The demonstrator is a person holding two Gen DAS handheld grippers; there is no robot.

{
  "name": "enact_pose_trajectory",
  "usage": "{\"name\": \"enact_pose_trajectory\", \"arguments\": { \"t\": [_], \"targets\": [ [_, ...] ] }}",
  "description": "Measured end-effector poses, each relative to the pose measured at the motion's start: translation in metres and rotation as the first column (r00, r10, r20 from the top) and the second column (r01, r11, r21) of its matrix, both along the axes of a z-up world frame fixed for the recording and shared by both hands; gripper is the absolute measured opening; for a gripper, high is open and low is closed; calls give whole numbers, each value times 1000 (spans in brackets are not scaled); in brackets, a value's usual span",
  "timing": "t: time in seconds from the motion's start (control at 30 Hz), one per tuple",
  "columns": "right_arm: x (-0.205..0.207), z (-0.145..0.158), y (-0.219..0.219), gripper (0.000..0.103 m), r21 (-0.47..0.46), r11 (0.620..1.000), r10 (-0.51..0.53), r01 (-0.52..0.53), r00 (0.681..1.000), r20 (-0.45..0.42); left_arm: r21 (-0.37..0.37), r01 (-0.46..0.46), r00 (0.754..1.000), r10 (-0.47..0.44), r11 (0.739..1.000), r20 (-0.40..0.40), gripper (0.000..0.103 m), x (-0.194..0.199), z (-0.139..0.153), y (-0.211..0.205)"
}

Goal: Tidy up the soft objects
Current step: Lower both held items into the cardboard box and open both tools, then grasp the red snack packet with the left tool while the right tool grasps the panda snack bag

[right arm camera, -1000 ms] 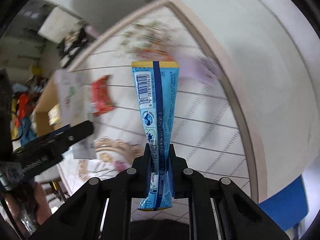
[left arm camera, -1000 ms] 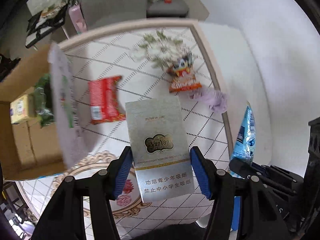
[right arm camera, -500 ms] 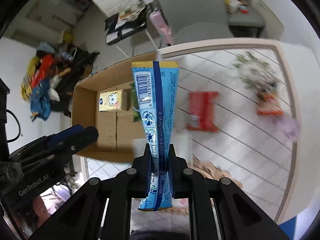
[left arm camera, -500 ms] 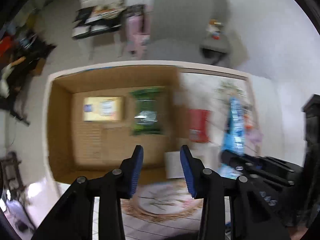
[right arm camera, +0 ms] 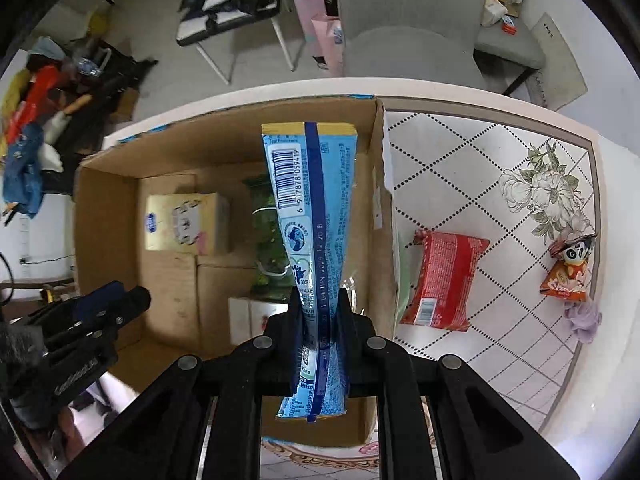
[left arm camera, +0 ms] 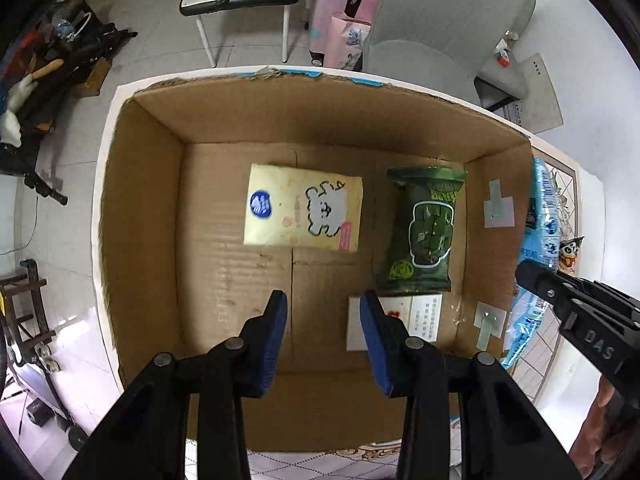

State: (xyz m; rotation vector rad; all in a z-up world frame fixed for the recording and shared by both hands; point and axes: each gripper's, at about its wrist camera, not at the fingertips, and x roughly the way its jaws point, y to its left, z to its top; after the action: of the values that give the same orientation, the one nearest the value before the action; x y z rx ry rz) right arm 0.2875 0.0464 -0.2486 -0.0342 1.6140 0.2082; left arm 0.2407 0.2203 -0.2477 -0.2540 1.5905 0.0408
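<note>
My left gripper [left arm camera: 323, 307] is open and empty above the cardboard box [left arm camera: 140, 208]. On the box floor lie a yellow tissue pack [left arm camera: 302, 210], a green snack bag [left arm camera: 424, 232] and the silver cigarette carton [left arm camera: 416, 318], just right of my fingertips. My right gripper [right arm camera: 319, 302] is shut on a blue snack bag [right arm camera: 310, 200] and holds it upright over the box's right side [right arm camera: 382, 216]. The blue bag also shows at the right edge of the left wrist view [left arm camera: 542, 216].
On the patterned tablecloth [right arm camera: 500, 184] right of the box lie a red snack bag [right arm camera: 444, 280], an orange cartoon snack bag [right arm camera: 568, 276] and a purple cloth [right arm camera: 584, 316]. Beyond the table stand a grey chair [right arm camera: 408, 40], a pink suitcase [left arm camera: 340, 8] and floor clutter [right arm camera: 36, 120].
My left gripper carried the silver carton from over the table to the box, let go of it and now hangs open. My right gripper moved left with the blue bag to above the box.
</note>
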Motion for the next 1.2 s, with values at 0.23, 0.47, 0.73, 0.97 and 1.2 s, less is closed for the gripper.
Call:
{"name": "enact_pose_trajectory", "arguments": {
  "t": [0.23,0.47,0.73,0.97,1.2],
  "targets": [
    [9,-8,5,37,-68,998,10,-9,1000,14,12,-9,1000,10,1000,-17,37,14,-2,3],
    [6,11,5,69,-38,999,20,-18,999,32,10,-17,1000,17,1000,-7,49,10,6,6],
    [-29,28,0,93,-10,1000,27,-27,997,71,90,-19,994,9,996,108,91,-16,42,7],
    [-72,40,-6,97,35,999,15,-18,995,94,126,-49,981,24,991,192,102,-55,67,5],
    [-109,74,-10,97,49,997,53,-61,986,156,145,-56,969,19,988,246,102,-92,96,-8]
  ]
}}
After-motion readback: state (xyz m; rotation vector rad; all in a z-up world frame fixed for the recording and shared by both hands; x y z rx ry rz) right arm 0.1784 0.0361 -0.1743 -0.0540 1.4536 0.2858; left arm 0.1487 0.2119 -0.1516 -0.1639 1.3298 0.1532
